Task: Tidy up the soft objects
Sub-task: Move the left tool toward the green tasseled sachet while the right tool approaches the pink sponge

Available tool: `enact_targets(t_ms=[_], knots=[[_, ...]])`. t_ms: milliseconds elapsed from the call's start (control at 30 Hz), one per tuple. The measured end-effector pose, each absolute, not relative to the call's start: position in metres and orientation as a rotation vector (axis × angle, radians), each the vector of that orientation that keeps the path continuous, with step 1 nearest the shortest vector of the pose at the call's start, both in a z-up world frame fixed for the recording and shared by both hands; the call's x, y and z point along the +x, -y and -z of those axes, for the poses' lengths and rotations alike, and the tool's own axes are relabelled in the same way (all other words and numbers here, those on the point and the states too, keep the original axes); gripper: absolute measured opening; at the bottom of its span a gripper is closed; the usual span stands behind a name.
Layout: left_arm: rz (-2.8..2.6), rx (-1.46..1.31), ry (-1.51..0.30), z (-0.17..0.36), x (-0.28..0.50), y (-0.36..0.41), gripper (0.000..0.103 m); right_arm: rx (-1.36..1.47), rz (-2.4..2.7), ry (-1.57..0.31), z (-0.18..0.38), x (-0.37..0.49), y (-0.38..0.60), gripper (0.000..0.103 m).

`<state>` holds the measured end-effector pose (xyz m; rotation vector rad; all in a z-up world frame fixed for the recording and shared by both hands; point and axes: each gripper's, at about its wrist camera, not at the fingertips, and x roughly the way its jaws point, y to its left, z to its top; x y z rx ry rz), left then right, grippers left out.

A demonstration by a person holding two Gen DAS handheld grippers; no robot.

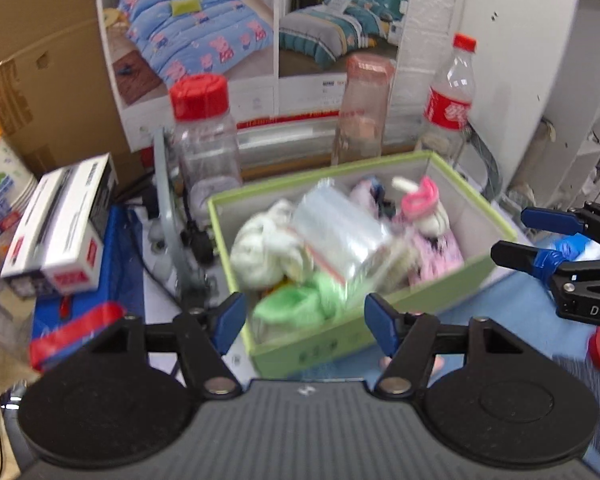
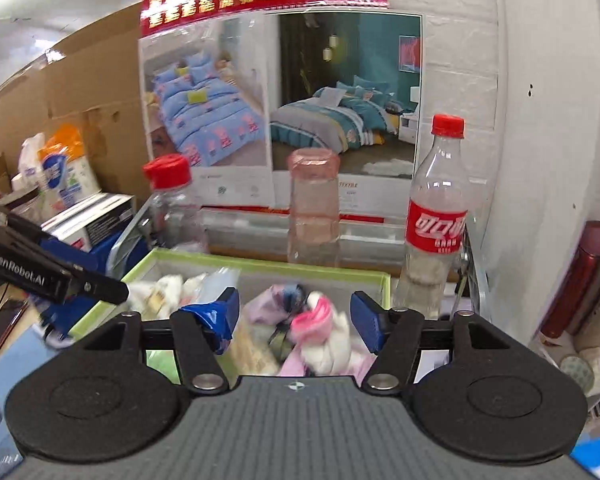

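We are looking at a green box sitting on the bench, packed with soft things. Left wrist view: left tongs are hovering just in front of the box's near wall, jaws standing apart, nothing between the pads. Beyond them, inside the box: a green knit piece nearest the tongs, a white cloth bundle toward the left side, a clear plastic bag lying on top in the middle, pink fabric on the right, a pink ring toy toward the back.

Right tongs are showing at the right edge of that view, beside the box's right wall, jaws parted, holding nothing.

Right wrist view: right tongs are hanging over the near part of the box, open and empty; the pink ring toy and pale pink fabric are lying below, in line with the gap, not gripped. Left tongs' finger is reaching in from the left, over the box's left rim.

Behind the box, standing upright: a red-capped clear jar, a pink tumbler, a cola bottle. A white carton is sitting on a blue case left of the box. Frames are motion-blurred.
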<state>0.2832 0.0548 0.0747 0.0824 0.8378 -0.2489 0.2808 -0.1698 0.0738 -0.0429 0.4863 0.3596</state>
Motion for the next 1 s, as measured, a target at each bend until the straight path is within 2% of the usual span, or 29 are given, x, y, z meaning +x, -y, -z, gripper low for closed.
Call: enact_targets(t_ms=[267,667,800,1000], knots=[[0.244,0.178,-0.899,-0.037,0.219,-0.067,0.068,-0.121,-0.452,-0.683,-0.038,0.233,0.159,0.049],[0.188,0.159,-0.94,-0.026,0.217,-0.102,0.068,-0.287,-0.546,-0.97,0.017,0.284,0.088,0.05],[0.221,0.214,-0.953,-0.024,0.225,-0.094,0.068,-0.351,-0.524,-1.044,0.037,0.302,0.075,0.052],[0.394,0.359,-0.981,-0.021,0.231,-0.046,0.069,-0.254,-0.45,-1.06,0.035,0.307,0.117,0.054]])
